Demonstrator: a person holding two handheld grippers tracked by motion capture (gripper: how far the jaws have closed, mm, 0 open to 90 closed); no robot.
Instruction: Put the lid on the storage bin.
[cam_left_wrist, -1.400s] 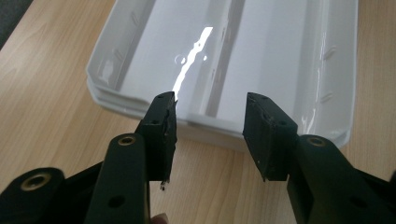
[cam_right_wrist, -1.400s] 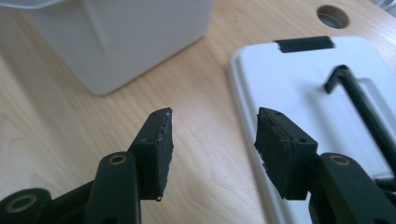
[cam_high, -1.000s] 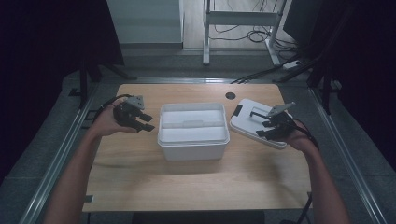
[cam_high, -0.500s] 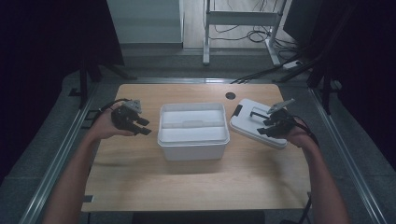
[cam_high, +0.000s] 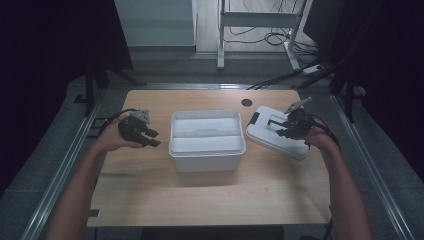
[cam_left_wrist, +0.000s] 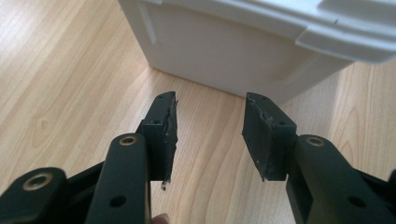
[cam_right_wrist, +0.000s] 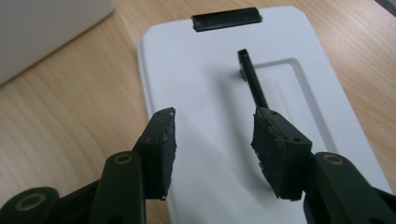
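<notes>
Two grippers are up over my wooden table (cam_high: 150, 190), one in each hand, and both are spread with nothing between the jaws. In the high view I see the left gripper (cam_high: 147, 137) at the left-middle of the frame, held by my left hand (cam_high: 112, 140), its jaws pointing toward the centre and near the left wall of the white bin (cam_high: 207, 155) without touching it. That bin sits open at the centre of the frame; its inside looks white, and I cannot tell what, if anything, lies in it.

From the left gripper view, the left gripper's jaws rise from the bottom edge with a clear gap, bare wood between them, and the bin's side wall and overhanging rim fill the upper part of the frame, just ahead of the tips.

At the right-middle of the high view the right gripper (cam_high: 281, 129) hovers over the white lid (cam_high: 265, 140), which lies flat on the table just right of the bin, apart from it, turned at an angle. My right hand (cam_high: 317, 139) holds the gripper from the lower right.

In the right gripper view the spread jaws frame the lid's top surface. I see a black latch (cam_right_wrist: 226, 18) at its far edge near the top of the frame and a thin black handle (cam_right_wrist: 252, 79) standing up from a shallow recess, just ahead of the right-hand jaw in the frame. Whether that jaw touches it, I cannot tell.
</notes>
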